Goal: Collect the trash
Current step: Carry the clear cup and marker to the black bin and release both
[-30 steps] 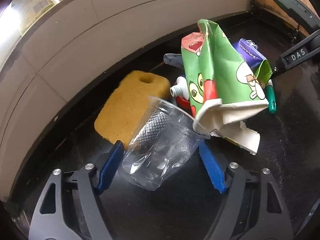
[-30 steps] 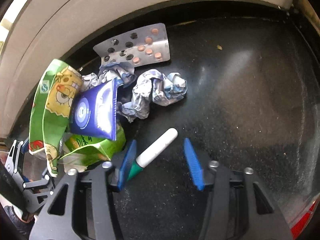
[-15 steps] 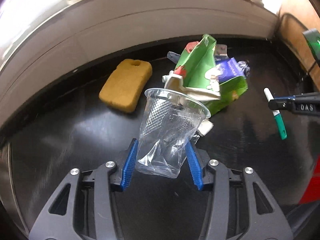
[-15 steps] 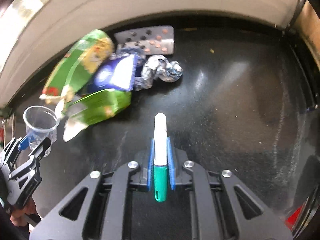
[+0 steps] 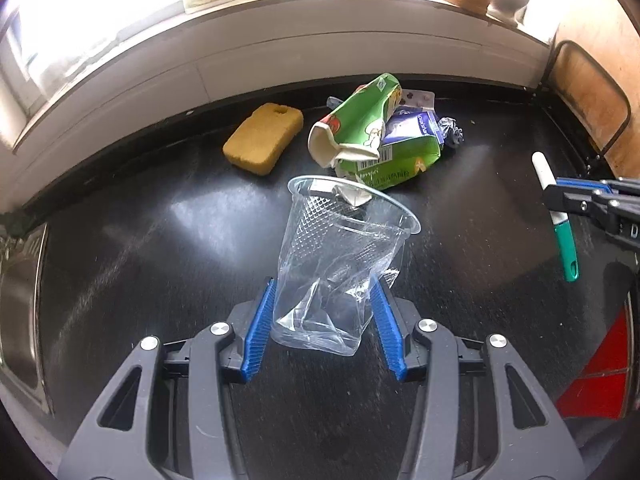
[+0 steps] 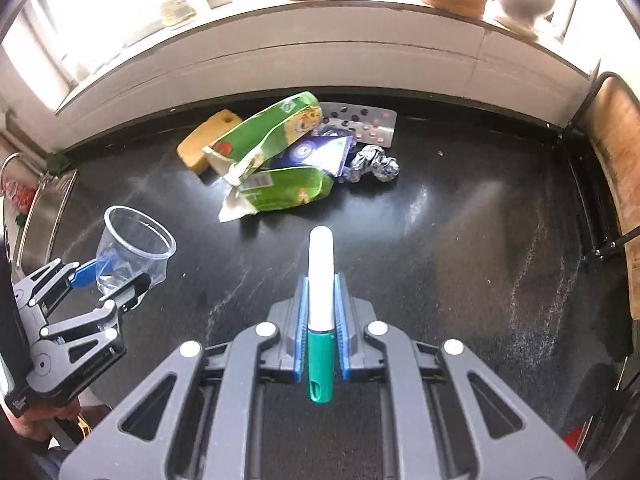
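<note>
Blue ribbed fingers [image 5: 256, 326] of left gripper [image 5: 320, 320] clamped halfway on crumpled clear plastic cup [image 5: 340, 264], base creased. Right gripper [image 6: 320, 320] pinched nearly shut on white-and-green marker [image 6: 320, 308], both tilted steeply down over black counter [image 6: 460, 248]. Beyond: torn green carton [image 5: 372, 140], foil ball [image 6: 374, 164], blister pack [image 6: 360, 122] partly hidden, porous yellow sponge [image 5: 262, 138].

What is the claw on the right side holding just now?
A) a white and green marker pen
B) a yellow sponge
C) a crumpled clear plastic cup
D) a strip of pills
A: the right claw is pinched shut on the marker pen, while the cup sits in the left claw.
</note>
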The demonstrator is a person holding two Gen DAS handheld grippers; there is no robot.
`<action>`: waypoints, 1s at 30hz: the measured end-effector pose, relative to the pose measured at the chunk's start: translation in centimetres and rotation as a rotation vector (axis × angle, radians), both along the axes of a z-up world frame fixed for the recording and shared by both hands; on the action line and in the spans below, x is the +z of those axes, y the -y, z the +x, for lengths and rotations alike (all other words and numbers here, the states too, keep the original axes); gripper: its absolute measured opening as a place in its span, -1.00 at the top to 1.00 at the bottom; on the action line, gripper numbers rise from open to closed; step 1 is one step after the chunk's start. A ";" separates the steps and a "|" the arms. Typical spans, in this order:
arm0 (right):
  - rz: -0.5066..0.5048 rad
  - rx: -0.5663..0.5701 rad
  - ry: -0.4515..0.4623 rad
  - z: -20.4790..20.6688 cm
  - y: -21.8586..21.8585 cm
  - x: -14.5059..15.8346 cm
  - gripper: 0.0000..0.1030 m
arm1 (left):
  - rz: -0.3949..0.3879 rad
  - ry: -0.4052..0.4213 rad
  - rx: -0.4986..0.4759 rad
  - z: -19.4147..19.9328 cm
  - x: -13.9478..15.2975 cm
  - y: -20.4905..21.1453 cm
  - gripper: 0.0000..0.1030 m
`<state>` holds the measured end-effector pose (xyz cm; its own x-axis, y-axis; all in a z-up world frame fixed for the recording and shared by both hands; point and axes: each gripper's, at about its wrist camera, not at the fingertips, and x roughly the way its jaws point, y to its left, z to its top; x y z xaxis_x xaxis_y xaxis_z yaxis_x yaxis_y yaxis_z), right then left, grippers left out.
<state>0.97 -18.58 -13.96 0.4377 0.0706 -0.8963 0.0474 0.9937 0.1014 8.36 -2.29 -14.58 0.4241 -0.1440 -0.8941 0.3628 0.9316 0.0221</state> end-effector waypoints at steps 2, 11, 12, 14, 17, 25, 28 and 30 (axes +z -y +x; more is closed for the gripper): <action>-0.001 0.013 0.006 -0.4 -0.3 0.1 0.73 | 0.007 0.004 0.016 -0.6 0.2 -0.3 0.08; -0.002 0.139 0.040 -1.2 -4.5 1.7 0.73 | 0.013 0.022 0.143 -2.6 1.8 -4.1 0.08; 0.013 0.164 0.032 -1.0 -5.3 1.9 0.73 | 0.013 0.027 0.165 -2.8 2.0 -4.8 0.08; 0.026 0.227 0.036 -0.5 -7.7 2.5 0.73 | 0.013 0.042 0.226 -3.6 2.8 -6.9 0.08; 0.056 0.362 0.061 0.2 -12.8 3.6 0.73 | 0.026 0.083 0.321 -5.2 3.7 -10.5 0.08; 0.160 0.813 0.033 -1.2 -30.6 4.9 0.73 | 0.042 0.057 0.706 -13.5 3.0 -23.3 0.08; 0.196 0.998 -0.005 -4.0 -37.3 4.8 0.73 | 0.040 0.025 0.856 -17.5 1.8 -27.6 0.08; 0.210 1.108 -0.044 -6.2 -41.5 4.2 0.73 | 0.029 -0.005 0.969 -20.7 0.5 -30.7 0.08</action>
<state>-5.25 22.90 -9.80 0.0081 0.5518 -0.8339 -0.8421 0.4535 0.2918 -12.35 28.37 -14.11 0.3434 0.2878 -0.8940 -0.5619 0.8257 0.0499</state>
